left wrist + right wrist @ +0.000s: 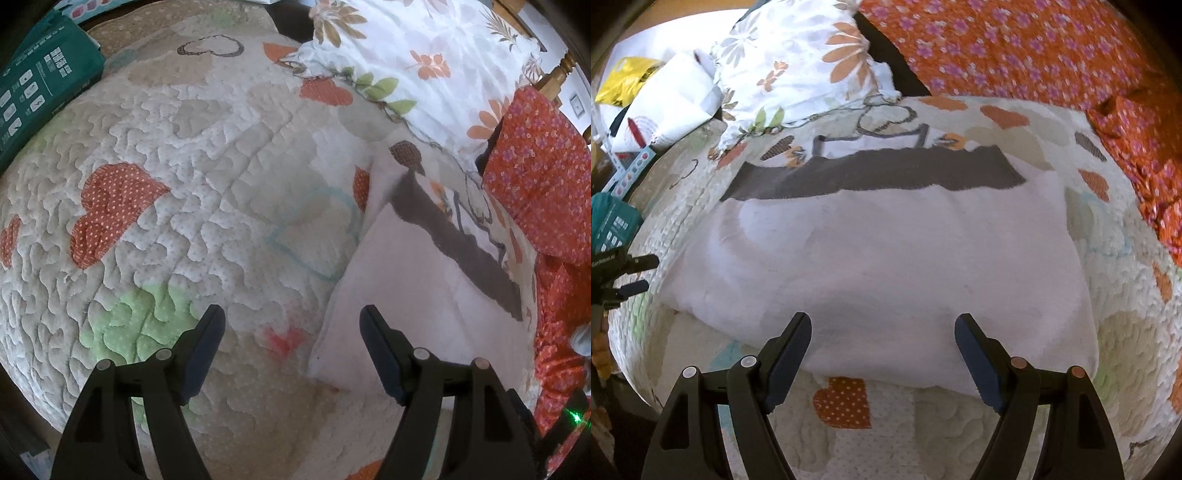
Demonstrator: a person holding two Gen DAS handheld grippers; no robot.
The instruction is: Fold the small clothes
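A small white garment (886, 254) with a dark grey band (875, 173) along its far edge lies flat on the quilted bedspread (1126, 295). My right gripper (882, 332) is open and empty, just above the garment's near edge. My left gripper (291, 325) is open and empty over the quilt, to the left of the garment (413, 295), near its near left corner. The left gripper also shows in the right wrist view (631, 273) at the left edge.
A floral pillow (798, 62) lies beyond the garment. An orange flowered cloth (1034, 48) lies at the far right. A green package (40, 88) sits at the quilt's far left edge. White and yellow bags (661, 85) lie at the far left.
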